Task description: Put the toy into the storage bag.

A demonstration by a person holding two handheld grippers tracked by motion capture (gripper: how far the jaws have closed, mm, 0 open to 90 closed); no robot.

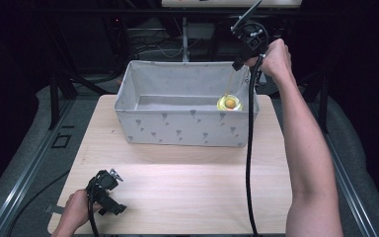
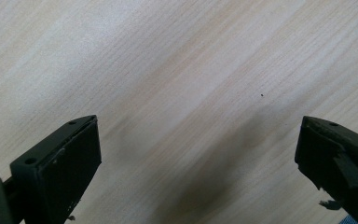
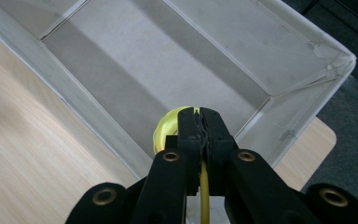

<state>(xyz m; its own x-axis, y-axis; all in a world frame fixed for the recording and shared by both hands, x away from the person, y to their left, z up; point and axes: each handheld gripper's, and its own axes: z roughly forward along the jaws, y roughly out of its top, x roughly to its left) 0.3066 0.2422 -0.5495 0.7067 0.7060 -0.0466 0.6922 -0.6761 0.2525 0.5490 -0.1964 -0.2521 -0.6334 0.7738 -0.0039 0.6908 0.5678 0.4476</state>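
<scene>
Across the middle of the high view lies the pale wooden table [image 1: 177, 187], and at its far half stands a grey fabric bin [image 1: 177, 126] printed with small dark marks, open at the top. Over the bin's right end a person's right forearm reaches up to the right gripper [image 1: 237, 64], whose black cable hangs down across the bin's front wall. From that gripper a thin yellow strap drops to a round yellow thing [image 1: 229, 102] with an orange centre, hanging inside the bin near its right wall. Its jaws are pressed together on the yellow strap, as the right gripper view shows, with the yellow thing [image 3: 168, 128] just beyond their tips. Near the table's front left corner the left gripper [image 1: 109, 178] rests low, jaws spread wide over bare wood.
</scene>
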